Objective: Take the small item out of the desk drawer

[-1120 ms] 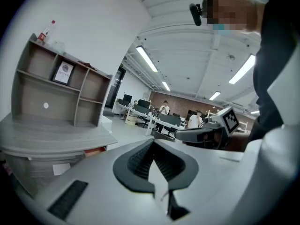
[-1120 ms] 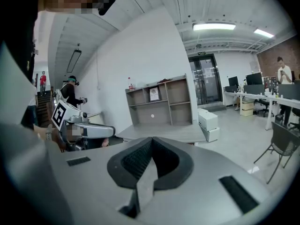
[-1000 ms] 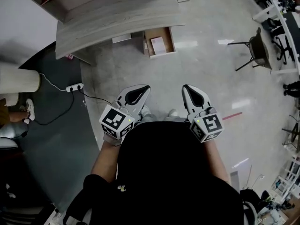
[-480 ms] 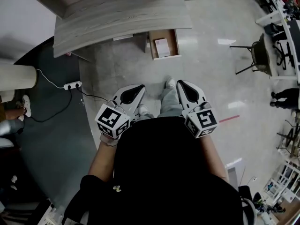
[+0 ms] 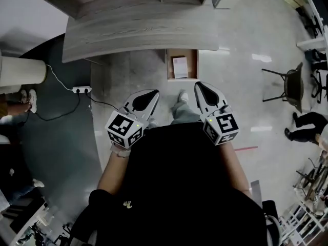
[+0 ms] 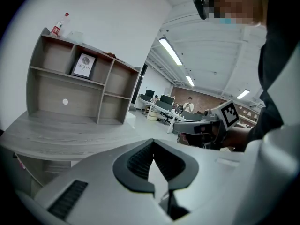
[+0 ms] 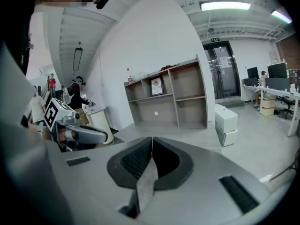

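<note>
Left tool (image 5: 153,93) and right tool (image 5: 198,85) closed, well short of drawer (image 5: 168,64) rim.

At 12 o'clock the drawer (image 5: 190,60) is seen pulled out from under the tabletop (image 5: 138,32). Its top is uncovered, so it can be entered from above, and its far end is met by the tabletop edge. The floor (image 5: 128,76) before it is bare, save for a foot (image 5: 180,97) near its front. A power strip (image 5: 82,90) is seen at 10 o'clock, and a chair (image 5: 287,83) well apart at 2 o'clock.
</note>
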### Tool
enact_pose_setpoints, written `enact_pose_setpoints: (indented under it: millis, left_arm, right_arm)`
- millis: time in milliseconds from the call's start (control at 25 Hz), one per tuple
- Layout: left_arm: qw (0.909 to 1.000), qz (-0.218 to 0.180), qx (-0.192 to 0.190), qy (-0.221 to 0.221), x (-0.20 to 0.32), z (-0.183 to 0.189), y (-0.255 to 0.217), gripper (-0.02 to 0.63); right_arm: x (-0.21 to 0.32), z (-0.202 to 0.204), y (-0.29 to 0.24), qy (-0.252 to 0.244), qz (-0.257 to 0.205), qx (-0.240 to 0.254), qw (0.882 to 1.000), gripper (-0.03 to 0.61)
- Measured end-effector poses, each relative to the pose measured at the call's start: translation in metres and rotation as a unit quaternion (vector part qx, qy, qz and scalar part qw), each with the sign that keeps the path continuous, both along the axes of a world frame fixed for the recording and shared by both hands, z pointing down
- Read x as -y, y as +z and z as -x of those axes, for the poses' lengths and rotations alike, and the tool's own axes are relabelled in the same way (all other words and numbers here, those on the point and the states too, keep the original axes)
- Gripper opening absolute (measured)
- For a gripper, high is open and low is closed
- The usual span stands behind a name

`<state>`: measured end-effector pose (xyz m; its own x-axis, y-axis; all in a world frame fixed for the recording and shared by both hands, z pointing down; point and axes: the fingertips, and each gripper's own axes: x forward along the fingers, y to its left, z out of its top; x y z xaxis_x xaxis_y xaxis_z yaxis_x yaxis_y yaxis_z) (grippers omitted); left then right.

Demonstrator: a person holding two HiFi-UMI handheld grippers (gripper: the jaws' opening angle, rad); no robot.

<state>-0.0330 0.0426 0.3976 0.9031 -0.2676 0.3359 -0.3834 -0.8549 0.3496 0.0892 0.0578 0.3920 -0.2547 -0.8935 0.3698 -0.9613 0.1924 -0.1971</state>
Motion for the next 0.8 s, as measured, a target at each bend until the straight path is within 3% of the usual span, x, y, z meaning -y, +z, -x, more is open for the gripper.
enact_pose_setpoints:
  millis: [400, 800]
  left_arm:
    - [0.9931, 0.012, 0.037, -0.110, 0.056, -0.034, 0.008, 0.009]
    - [0.9885, 0.028, 0.047, -0.141, 0.089, -0.004, 0.013, 0.009]
  right_arm:
    - [0.072, -0.053, 0.050, -0.077, 0.054, 0.019, 0.995, -0.002]
    - [0.119, -0.042, 0.118, -0.112, 0.146, -0.002, 0.983, 0.023]
